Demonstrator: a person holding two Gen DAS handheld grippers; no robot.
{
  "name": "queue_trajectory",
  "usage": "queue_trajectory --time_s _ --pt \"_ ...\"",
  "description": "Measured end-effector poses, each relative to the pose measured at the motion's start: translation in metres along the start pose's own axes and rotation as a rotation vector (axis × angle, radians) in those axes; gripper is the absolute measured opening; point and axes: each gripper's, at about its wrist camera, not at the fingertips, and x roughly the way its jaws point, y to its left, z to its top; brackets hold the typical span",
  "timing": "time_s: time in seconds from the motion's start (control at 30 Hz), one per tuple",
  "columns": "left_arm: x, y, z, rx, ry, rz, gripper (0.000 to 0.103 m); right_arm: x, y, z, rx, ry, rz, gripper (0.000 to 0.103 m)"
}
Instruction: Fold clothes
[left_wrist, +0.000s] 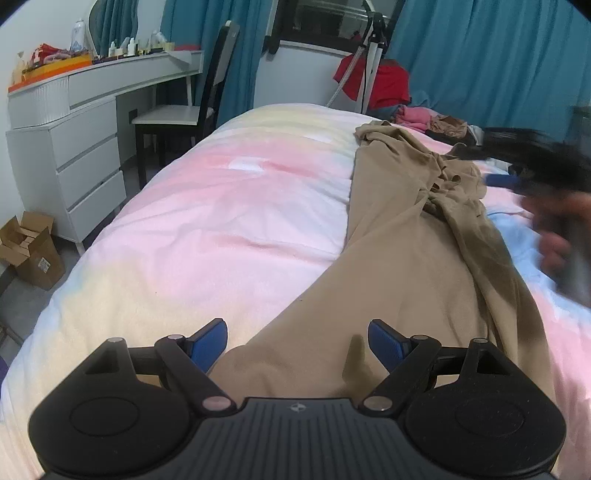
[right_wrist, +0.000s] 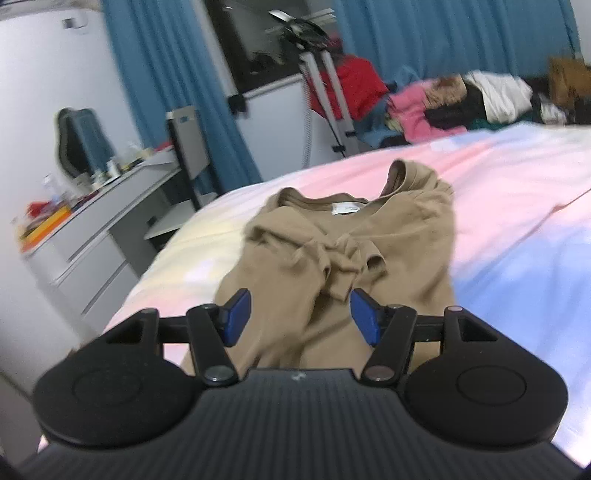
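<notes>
A tan T-shirt (left_wrist: 399, 236) lies spread lengthwise on the pastel bed cover (left_wrist: 207, 229), its collar end bunched at the far side. My left gripper (left_wrist: 297, 341) is open, its blue pads either side of the shirt's near hem, just above it. The right gripper shows blurred at the right edge of the left wrist view (left_wrist: 532, 166), held by a hand. In the right wrist view the shirt (right_wrist: 332, 251) lies crumpled, with the collar and a white label (right_wrist: 345, 208) facing up. My right gripper (right_wrist: 299, 314) is open above a folded sleeve.
A white dresser (left_wrist: 74, 147) and a dark chair (left_wrist: 199, 107) stand left of the bed. A pile of clothes (right_wrist: 461, 103) lies at the bed's far end, beside a tripod (right_wrist: 328, 85). A cardboard box (left_wrist: 29, 251) sits on the floor.
</notes>
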Motion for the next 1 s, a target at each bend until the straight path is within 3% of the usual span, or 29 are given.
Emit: queue_trajectory --time_s 0.27,0.4,0.63,0.83,0.97,1.0 --pt "-0.035 -0.016 -0.001 0.049 -0.046 0.003 0.085 -0.155 0.016 -0.060 -0.038 -0.018 0.067 0.063" --pt "-0.050 -0.020 0.003 0.044 -0.027 -0.017 0.085 -0.197 0.006 -0.087 -0.013 -0.058 0.070 0.063" --pt "-0.047 0.029 0.027 -0.098 0.153 -0.184 0.085 -0.204 -0.023 -0.104 0.064 -0.019 0.047 0.064" --pt "-0.011 0.102 0.027 -0.234 0.330 -0.183 0.082 -0.189 -0.032 -0.104 0.100 0.012 0.031 0.064" --pt "-0.003 0.122 0.020 -0.274 0.353 -0.254 0.077 -0.185 -0.036 -0.104 0.112 0.021 0.029 0.064" --pt "-0.002 0.122 0.019 -0.261 0.358 -0.268 0.071 -0.183 -0.037 -0.104 0.117 0.027 0.026 0.064"
